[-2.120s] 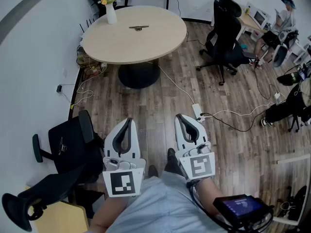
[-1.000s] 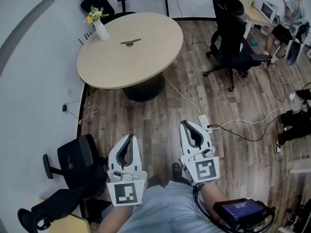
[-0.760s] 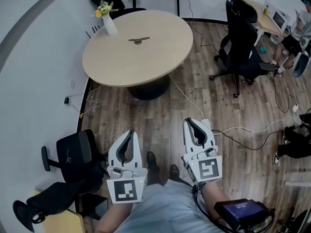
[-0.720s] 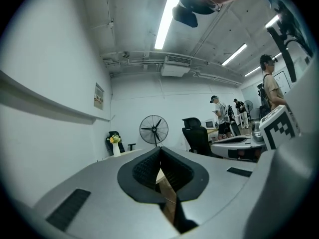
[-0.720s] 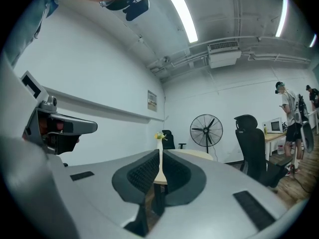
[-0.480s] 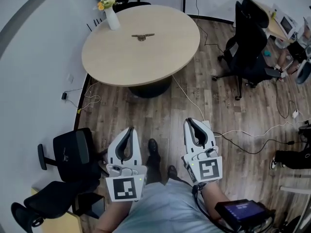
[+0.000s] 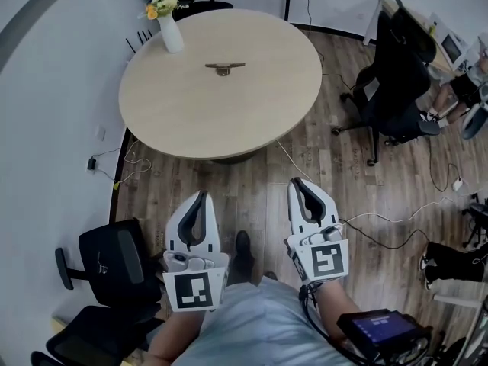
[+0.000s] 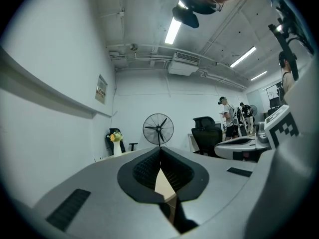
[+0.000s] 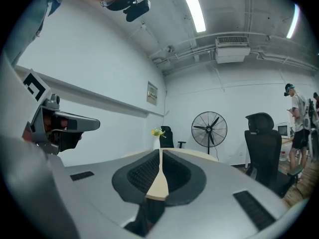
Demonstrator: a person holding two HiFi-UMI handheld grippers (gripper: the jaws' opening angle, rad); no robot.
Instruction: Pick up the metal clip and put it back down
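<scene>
Round pale wooden desk [image 7: 252, 105] bears small metal clip [image 7: 224, 68], axis three-to-nine, twelve o'clock from nearer left tongs [image 7: 201, 197]; these and right tongs [image 7: 299, 185] closed, empty.

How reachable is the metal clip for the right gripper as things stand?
Probably not yet: the metal clip lies far across the round table, and the right gripper hangs short of its near edge. Nothing blocks the way.

**Matt wood, dull metal, smooth plastic**

Smooth, matt finish on the round pale wood-look bench [image 7: 175, 120]. Dull sheen on the small brownish metal clip [image 7: 224, 68]. Grainy, streaked boards in the brown wooden plank floor [image 7: 252, 193]. Smooth matt white plastic, with ribbed black pads, on left tongs [image 7: 201, 196] and right tongs [image 7: 296, 183]. Smooth white vase [image 7: 171, 36].
</scene>
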